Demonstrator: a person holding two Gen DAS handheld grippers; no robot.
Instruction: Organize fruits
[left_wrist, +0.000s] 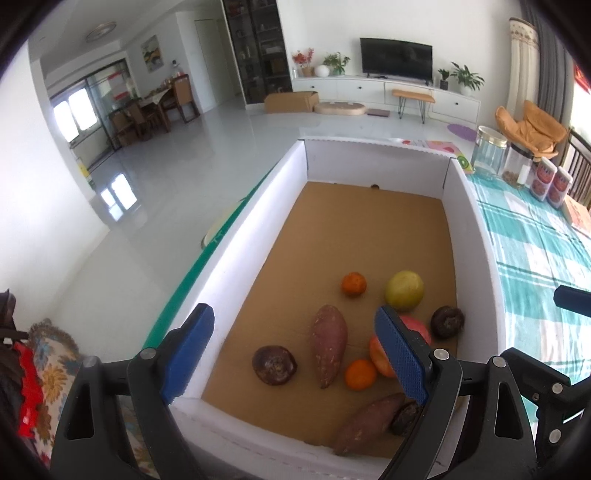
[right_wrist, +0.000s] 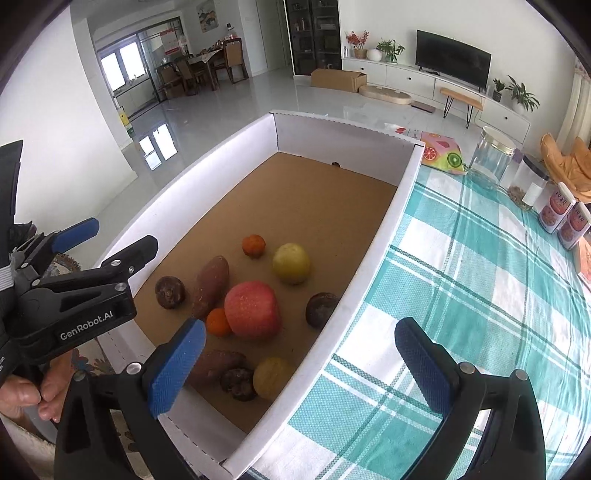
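Fruits lie loose in white box (right_wrist: 354, 295).
Sweet potato (left_wrist: 330, 349) lies lengthwise along box; left gripper (left_wrist: 295, 354) and right gripper (right_wrist: 299, 369) both spread, empty.

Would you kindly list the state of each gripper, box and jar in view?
Left gripper: open, holding nothing, above the box.
Right gripper: open, holding nothing, straddling the box's right wall.
Cardboard box: open-topped, produce lying loose inside.
Glass jar: upright, lid on, looks empty.
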